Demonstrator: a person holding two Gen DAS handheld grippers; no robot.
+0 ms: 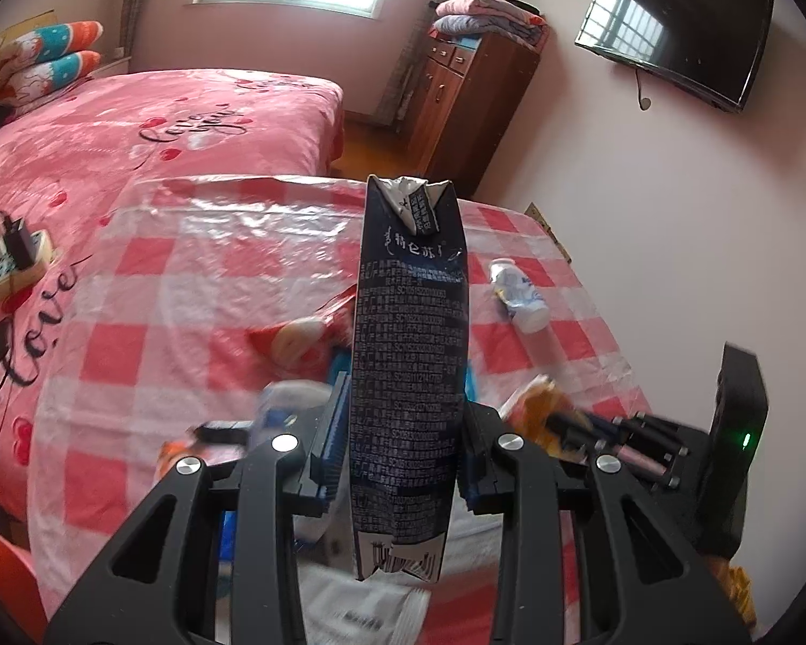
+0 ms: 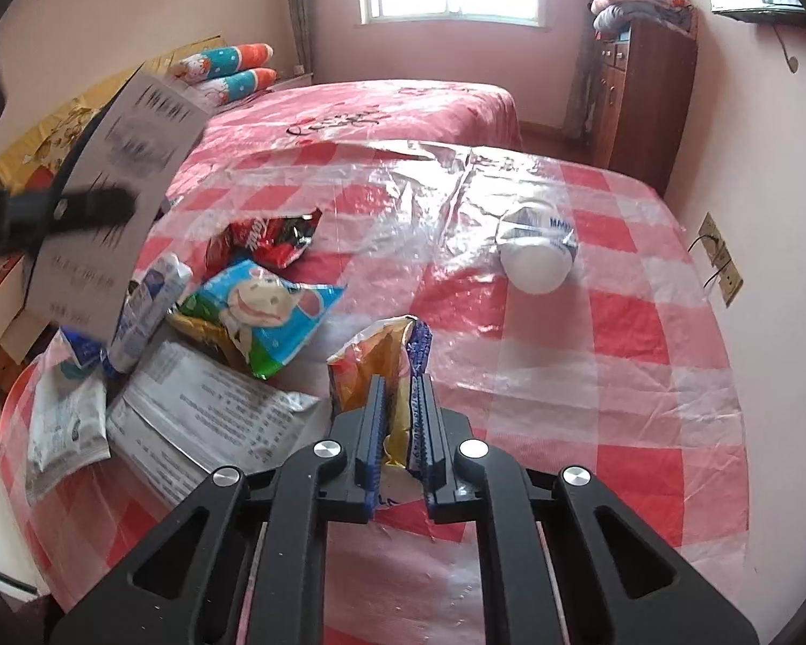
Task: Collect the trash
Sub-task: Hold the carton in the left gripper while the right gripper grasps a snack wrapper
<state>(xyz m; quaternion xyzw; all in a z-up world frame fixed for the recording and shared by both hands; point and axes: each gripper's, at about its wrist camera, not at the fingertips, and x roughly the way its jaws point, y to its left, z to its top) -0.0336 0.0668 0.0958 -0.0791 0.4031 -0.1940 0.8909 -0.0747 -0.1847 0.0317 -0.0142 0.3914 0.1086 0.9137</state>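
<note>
My right tool (image 2: 401,430) was closed on the yellow snack wrapper (image 2: 381,360) that stood on the counter (image 2: 645,355). I judged I should lift it straight up, because thin foil slips easily. My left tool (image 1: 400,430) gripped the dark milk carton (image 1: 408,349) above the counter. At 10 o'clock, the right view showed the pile of wrappers (image 2: 263,312) sharply; the left view blurred it. Farther, at 1 o'clock, the white bottle (image 2: 534,252) lay alone. Only the left view showed the television (image 1: 677,35).
</note>
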